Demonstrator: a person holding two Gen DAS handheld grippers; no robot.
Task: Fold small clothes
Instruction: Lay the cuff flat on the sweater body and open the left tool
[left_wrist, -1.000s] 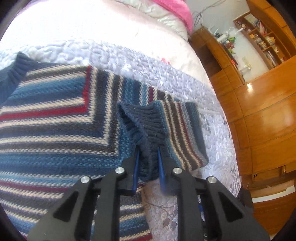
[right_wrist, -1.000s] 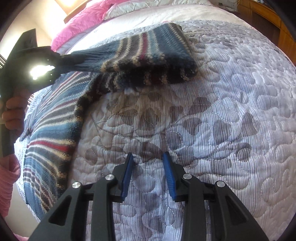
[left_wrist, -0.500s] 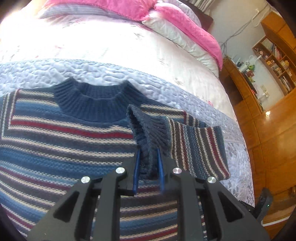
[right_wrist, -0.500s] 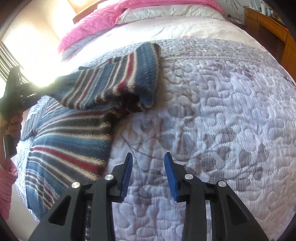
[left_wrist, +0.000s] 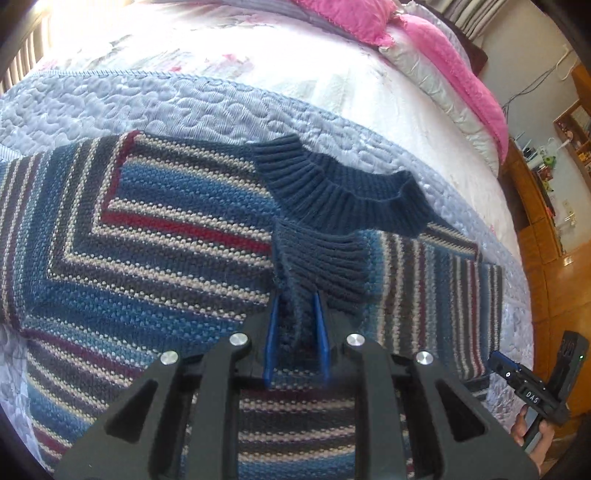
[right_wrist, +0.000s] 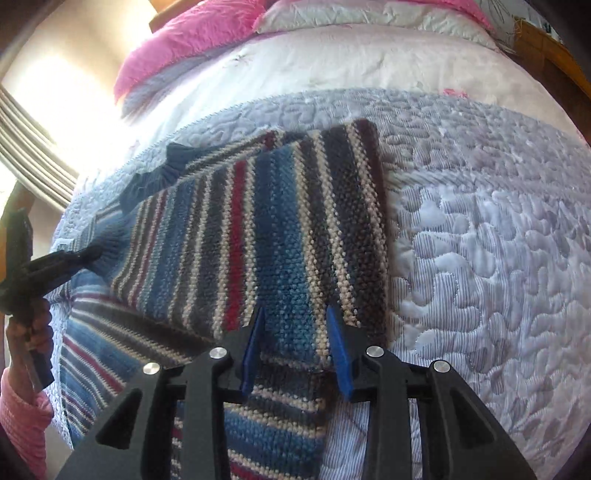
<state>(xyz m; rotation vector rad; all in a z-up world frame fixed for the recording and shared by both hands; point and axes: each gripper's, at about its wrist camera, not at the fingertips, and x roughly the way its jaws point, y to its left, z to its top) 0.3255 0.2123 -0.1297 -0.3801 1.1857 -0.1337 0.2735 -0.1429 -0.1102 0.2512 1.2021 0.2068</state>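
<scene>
Left gripper (left_wrist: 295, 328) jaws clench the sleeve cuff (left_wrist: 321, 266) folded across the sweater (left_wrist: 147, 236); right gripper (right_wrist: 295, 347) jaws gape

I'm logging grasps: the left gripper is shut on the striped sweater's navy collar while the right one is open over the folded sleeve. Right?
Not quite. The left gripper is shut on the navy ribbed cuff of the sleeve, not the collar, which lies free beyond it, as the left wrist view shows. The right gripper is open over the folded sleeve.
</scene>
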